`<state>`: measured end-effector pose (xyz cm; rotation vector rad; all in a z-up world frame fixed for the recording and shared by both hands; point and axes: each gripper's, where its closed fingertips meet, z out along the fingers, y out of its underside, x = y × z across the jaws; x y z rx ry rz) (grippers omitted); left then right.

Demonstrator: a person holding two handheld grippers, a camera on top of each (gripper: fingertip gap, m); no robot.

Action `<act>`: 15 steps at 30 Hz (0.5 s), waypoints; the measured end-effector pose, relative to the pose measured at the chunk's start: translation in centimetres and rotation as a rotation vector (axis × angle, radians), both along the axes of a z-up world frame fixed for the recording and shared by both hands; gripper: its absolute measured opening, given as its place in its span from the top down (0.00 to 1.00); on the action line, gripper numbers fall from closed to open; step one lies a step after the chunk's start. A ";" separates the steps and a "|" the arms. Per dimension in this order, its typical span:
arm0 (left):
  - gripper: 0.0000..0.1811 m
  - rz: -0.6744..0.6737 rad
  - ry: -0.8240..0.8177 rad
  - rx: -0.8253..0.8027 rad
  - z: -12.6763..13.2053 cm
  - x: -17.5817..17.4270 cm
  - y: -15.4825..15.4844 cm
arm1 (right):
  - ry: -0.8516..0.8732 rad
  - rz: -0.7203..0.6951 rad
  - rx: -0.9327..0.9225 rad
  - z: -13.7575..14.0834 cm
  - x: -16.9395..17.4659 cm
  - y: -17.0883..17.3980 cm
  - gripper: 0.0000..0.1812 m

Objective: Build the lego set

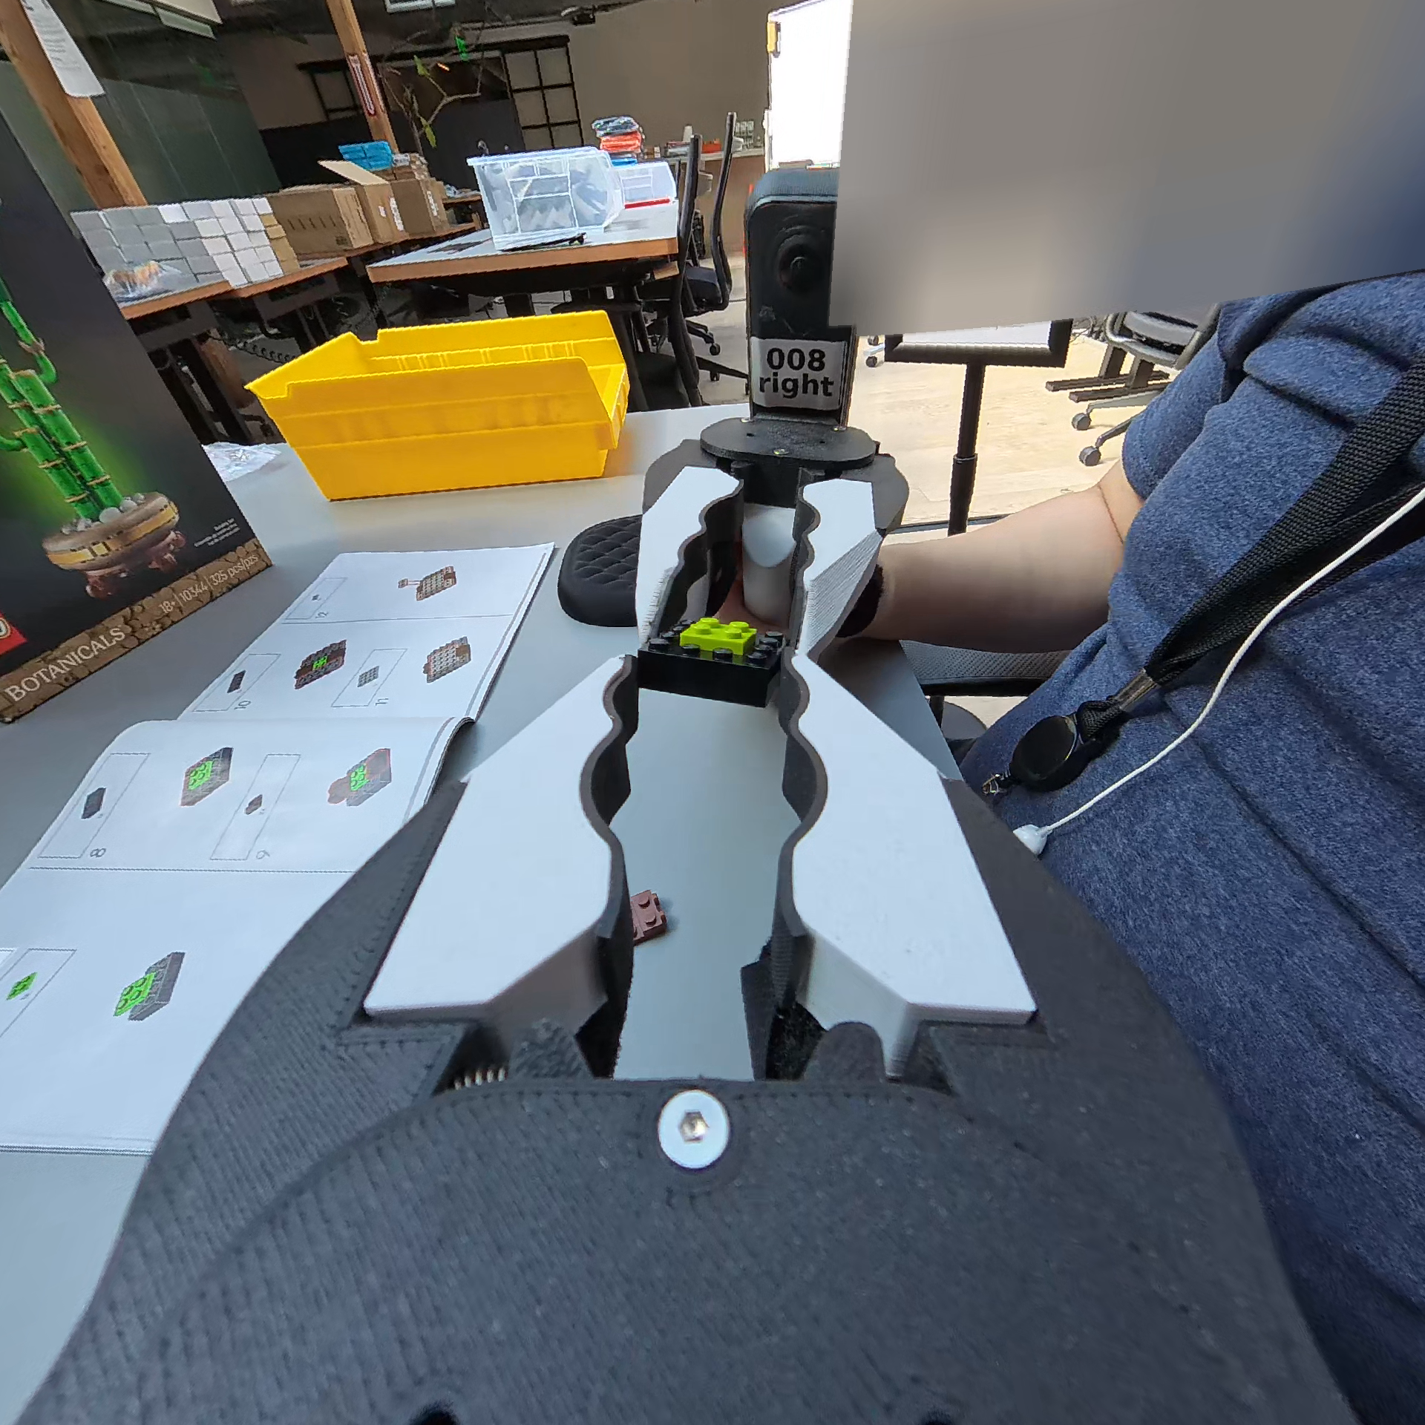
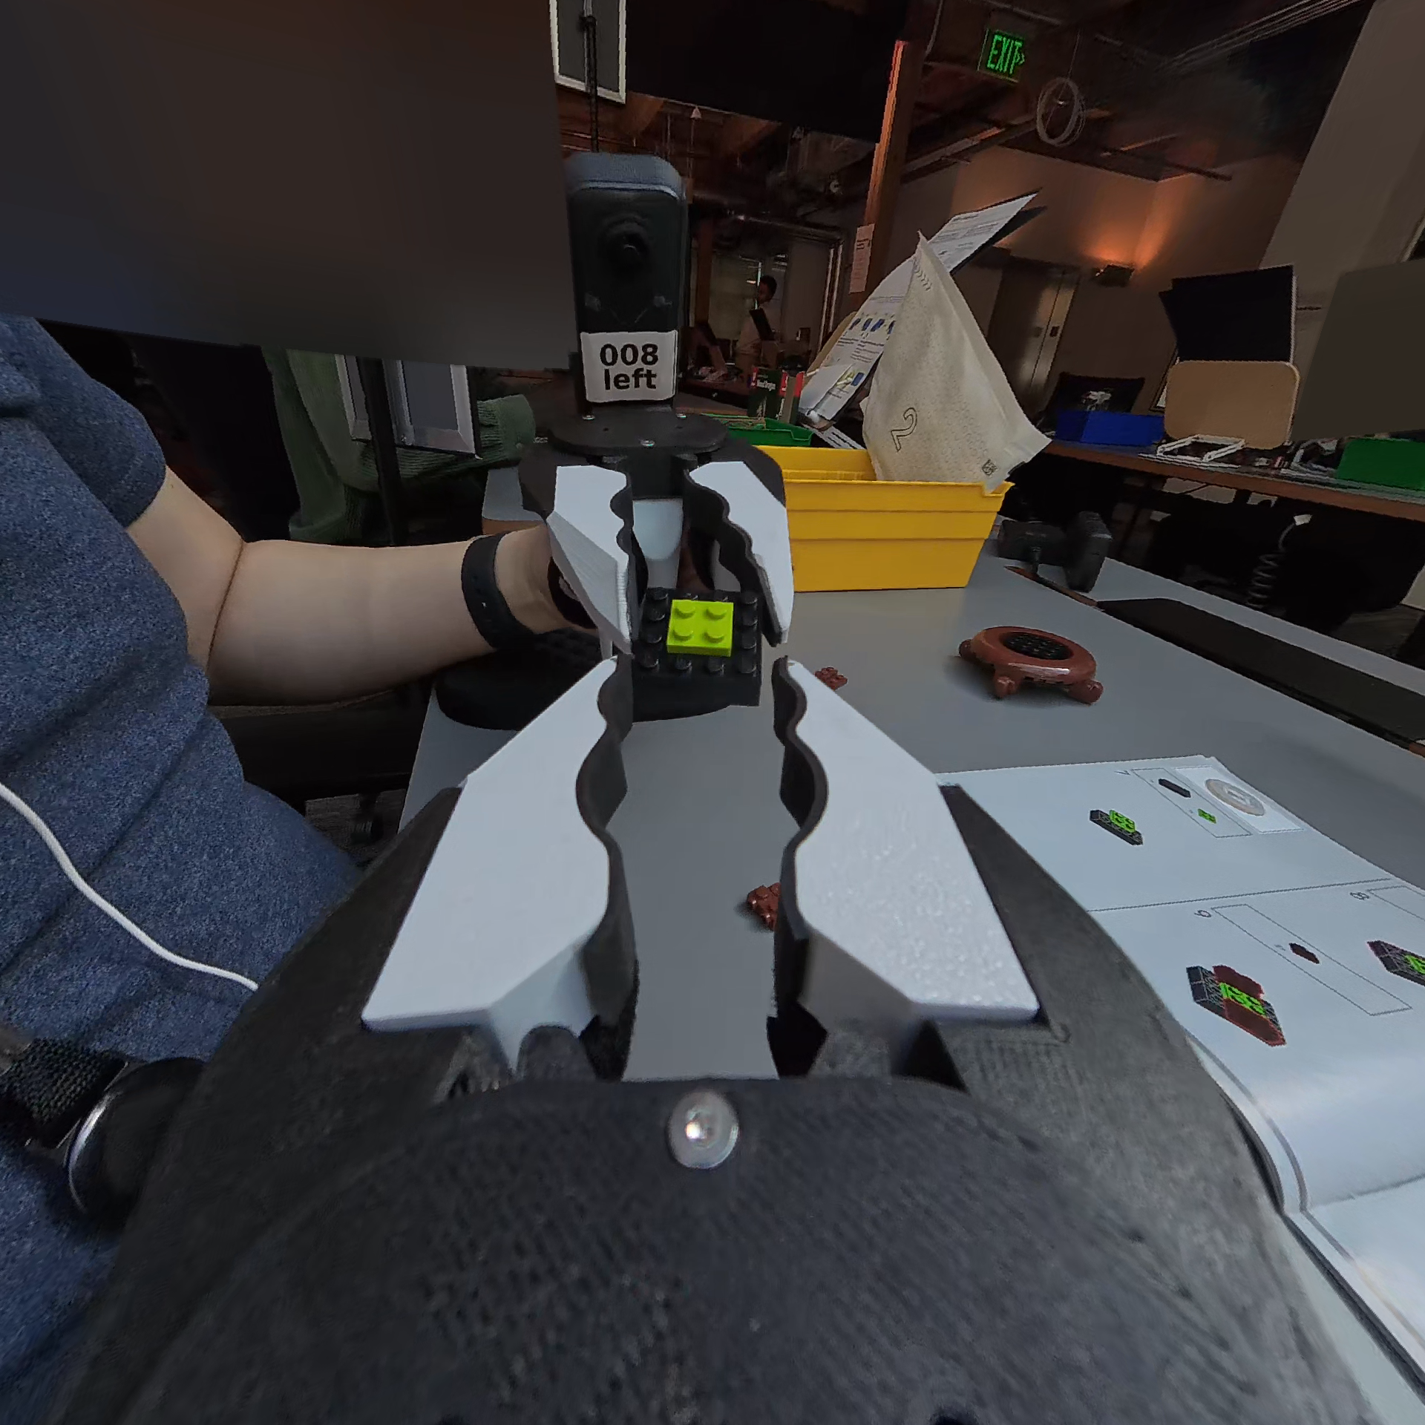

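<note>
A black brick block (image 1: 705,685) with a lime 2x2 plate (image 1: 717,636) on top hangs above the table between both grippers, which face each other. My left gripper (image 1: 709,669) is shut on the block's sides at its near end. In the right wrist view, my right gripper (image 2: 700,665) has its jaws around the other end of the block (image 2: 694,686). Its left fingertip touches the block and a thin gap shows at its right fingertip. The lime plate (image 2: 700,626) lies flat, studs up.
The open instruction booklet (image 1: 308,732) lies on the grey table (image 1: 540,524). Small brown pieces (image 2: 763,902) lie below the grippers. A brown round base (image 2: 1029,663), a yellow bin (image 2: 887,524) holding a paper bag (image 2: 933,378), the set's box (image 1: 92,540) and a black wrist rest (image 1: 601,571) stand around.
</note>
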<state>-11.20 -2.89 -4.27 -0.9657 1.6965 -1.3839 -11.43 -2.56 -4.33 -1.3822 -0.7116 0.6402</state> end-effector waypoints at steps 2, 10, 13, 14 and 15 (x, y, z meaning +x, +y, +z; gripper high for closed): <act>0.81 0.004 0.007 -0.019 -0.1 0.1 0.1 | -0.003 -0.005 -0.006 -0.1 0.1 0.1 0.80; 0.81 0.015 0.020 -0.067 -0.4 0.3 0.2 | -0.013 -0.006 -0.037 -0.5 0.1 0.2 0.82; 0.81 0.002 0.046 -0.112 -0.7 0.3 0.2 | -0.026 -0.009 -0.053 -0.8 0.1 0.2 0.82; 0.81 -0.005 0.052 -0.135 -0.6 0.2 0.2 | -0.033 -0.017 -0.060 -1.0 0.2 0.3 0.82; 0.79 -0.012 0.058 -0.156 -0.6 0.2 0.2 | -0.040 -0.028 -0.068 -1.1 0.2 0.4 0.82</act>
